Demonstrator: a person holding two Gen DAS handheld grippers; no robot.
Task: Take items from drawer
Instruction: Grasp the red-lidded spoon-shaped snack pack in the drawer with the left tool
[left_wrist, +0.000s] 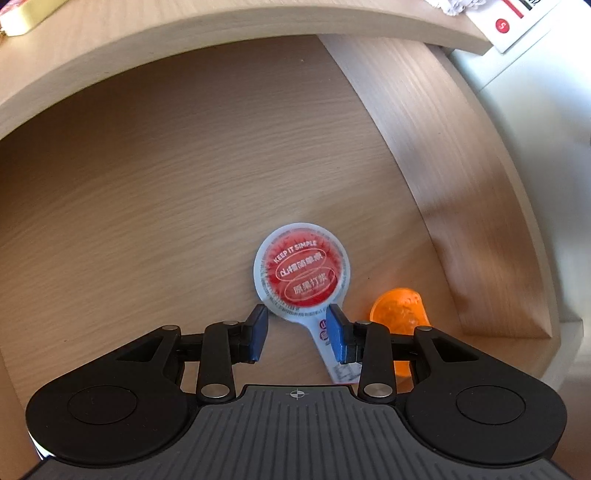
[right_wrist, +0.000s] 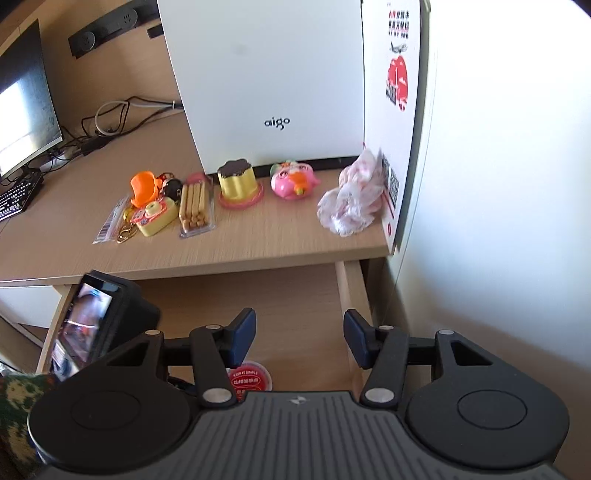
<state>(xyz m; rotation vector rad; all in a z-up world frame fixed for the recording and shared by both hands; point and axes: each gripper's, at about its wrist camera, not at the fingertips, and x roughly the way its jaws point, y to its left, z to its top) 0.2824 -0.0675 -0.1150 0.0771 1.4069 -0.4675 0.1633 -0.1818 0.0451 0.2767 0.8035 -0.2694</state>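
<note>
The jelly cup (left_wrist: 301, 273) is seen lying in the drawer (left_wrist: 184, 184), under the desk (right_wrist: 258, 240); the orange piece (left_wrist: 400, 310) lies just right of that cup.

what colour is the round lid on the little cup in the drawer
Red with white lettering, on a pale rim: the lid shows best in the left wrist view.

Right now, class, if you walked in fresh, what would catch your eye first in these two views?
First, the round red-lidded cup lying on the open drawer's floor, right in front of the left claw, whose jaws stand open around its tab. Beside it, towards the drawer's right wall, lies an orange piece. On the desk above, a row of bright toys and snacks runs before a white box.
</note>
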